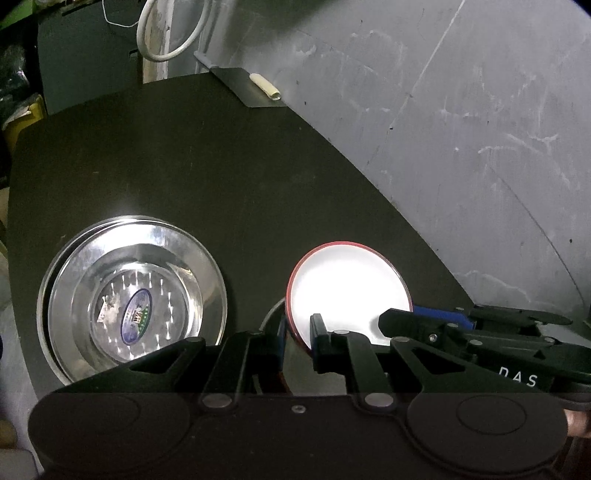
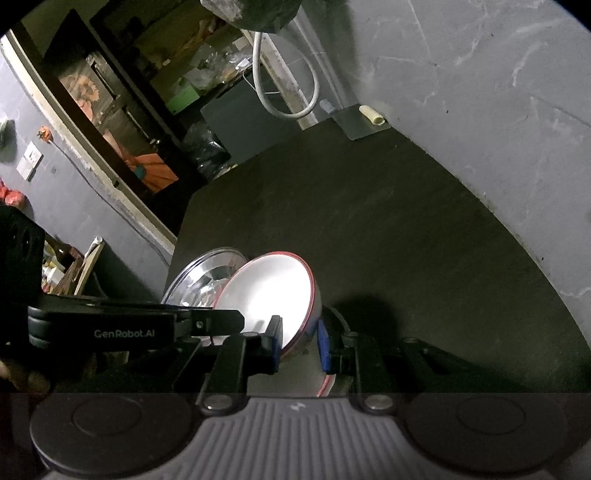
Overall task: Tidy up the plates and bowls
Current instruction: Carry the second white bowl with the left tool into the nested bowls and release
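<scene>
A white bowl with a red rim (image 1: 347, 291) (image 2: 273, 295) is held tilted above the dark table (image 1: 221, 166). My left gripper (image 1: 297, 339) is shut on its near-left rim. My right gripper (image 2: 299, 343) is shut on its rim too, and shows in the left wrist view (image 1: 424, 317) reaching in from the right. A stack of steel plates with a steel bowl (image 1: 136, 299) (image 2: 207, 280) lies on the table to the left of the white bowl. A second red-rimmed dish (image 2: 325, 384) shows partly under my right gripper.
A grey wall (image 1: 461, 129) runs along the table's right side. A flat metal sheet with a pale roll (image 1: 264, 85) (image 2: 372, 115) lies at the far corner. A white hose (image 1: 166, 33) hangs beyond the table. Shelves and clutter (image 2: 110, 110) stand far left.
</scene>
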`<state>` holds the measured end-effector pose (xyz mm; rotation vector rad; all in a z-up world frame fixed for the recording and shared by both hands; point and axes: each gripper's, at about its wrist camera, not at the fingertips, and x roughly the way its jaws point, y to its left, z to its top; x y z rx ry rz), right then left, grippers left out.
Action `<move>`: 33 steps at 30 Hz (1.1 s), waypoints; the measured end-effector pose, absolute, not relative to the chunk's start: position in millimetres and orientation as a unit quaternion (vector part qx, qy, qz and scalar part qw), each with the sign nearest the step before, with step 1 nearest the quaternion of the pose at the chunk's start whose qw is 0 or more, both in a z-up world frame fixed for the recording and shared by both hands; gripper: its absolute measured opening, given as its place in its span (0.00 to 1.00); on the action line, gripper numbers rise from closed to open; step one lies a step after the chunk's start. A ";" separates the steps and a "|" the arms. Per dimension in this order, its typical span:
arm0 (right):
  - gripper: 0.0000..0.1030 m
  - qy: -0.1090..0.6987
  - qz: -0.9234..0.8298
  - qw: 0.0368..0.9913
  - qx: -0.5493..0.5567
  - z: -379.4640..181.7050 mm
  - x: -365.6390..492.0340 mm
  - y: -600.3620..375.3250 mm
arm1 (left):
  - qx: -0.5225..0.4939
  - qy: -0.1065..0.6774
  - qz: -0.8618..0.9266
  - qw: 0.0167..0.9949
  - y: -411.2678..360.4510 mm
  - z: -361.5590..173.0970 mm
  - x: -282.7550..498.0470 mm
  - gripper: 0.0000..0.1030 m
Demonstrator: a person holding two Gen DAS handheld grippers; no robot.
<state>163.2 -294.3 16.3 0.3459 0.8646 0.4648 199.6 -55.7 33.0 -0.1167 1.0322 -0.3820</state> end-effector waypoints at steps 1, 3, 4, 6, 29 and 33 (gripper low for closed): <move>0.22 0.414 0.223 0.867 0.165 16.1 163.0 -294.3 | -0.055 0.491 -0.182 0.850 -56.0 32.9 199.5 0.13; 0.22 0.414 0.223 0.867 0.164 16.2 161.9 -294.6 | -0.054 0.491 -0.182 0.850 -56.5 32.7 199.1 0.13; 0.22 0.415 0.224 0.867 0.163 16.3 161.5 -294.8 | -0.053 0.492 -0.183 0.850 -56.5 32.8 198.9 0.13; 0.22 0.415 0.226 0.866 0.162 16.4 160.5 -295.1 | -0.052 0.492 -0.183 0.849 -57.0 32.8 198.8 0.13; 0.24 0.449 0.246 0.846 0.145 10.8 150.9 -294.9 | -0.036 0.523 -0.194 0.829 -57.5 22.7 194.7 0.13; 0.24 0.454 0.248 0.844 0.141 10.5 150.7 -294.1 | -0.034 0.527 -0.193 0.827 -58.0 21.4 194.7 0.13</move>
